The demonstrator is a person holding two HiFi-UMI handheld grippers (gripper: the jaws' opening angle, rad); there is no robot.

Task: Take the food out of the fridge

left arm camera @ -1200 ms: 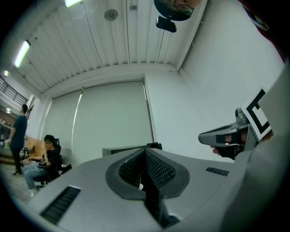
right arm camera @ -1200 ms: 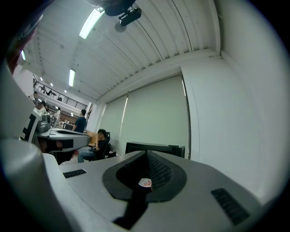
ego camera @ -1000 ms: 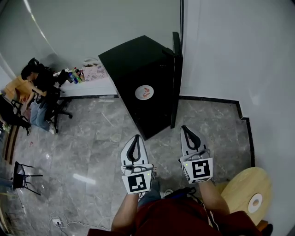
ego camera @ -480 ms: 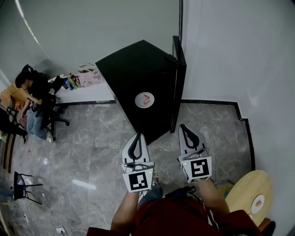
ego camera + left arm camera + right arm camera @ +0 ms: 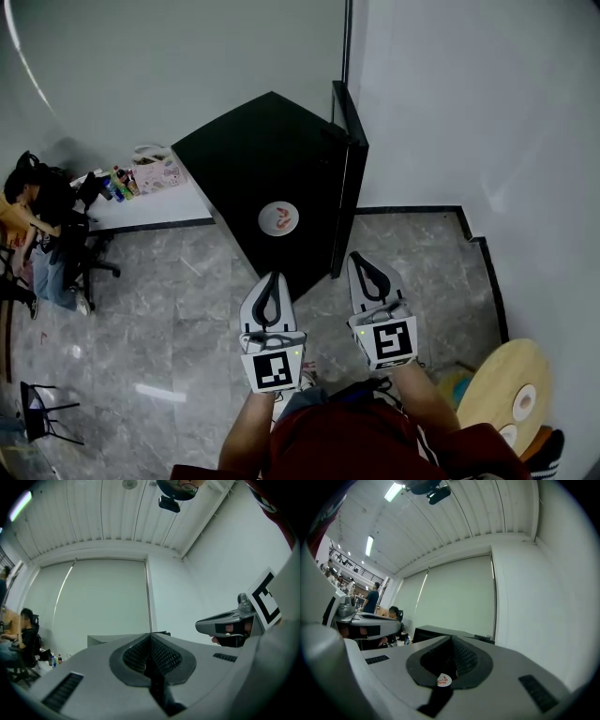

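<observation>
A black fridge (image 5: 267,169) stands in the corner, with its door panel (image 5: 345,178) along its right side. On its top lies a white plate with red food (image 5: 279,218). My left gripper (image 5: 273,278) and right gripper (image 5: 360,260) are side by side just in front of the fridge, pointing at it, both shut and empty. In the left gripper view the shut jaws (image 5: 150,637) point over the fridge top (image 5: 101,640), and the right gripper (image 5: 229,622) shows beside them. In the right gripper view the plate (image 5: 444,680) shows through the gap below the shut jaws (image 5: 451,639).
A round wooden table (image 5: 487,389) with small white dishes stands at the lower right. A person (image 5: 37,202) sits at the far left beside a white desk (image 5: 150,206) with bottles (image 5: 117,183). A black chair (image 5: 42,412) stands on the grey floor. White walls close the corner.
Both grippers have moved forward toward the fridge, which now lies closer in front of them. Their jaws have stayed shut.
</observation>
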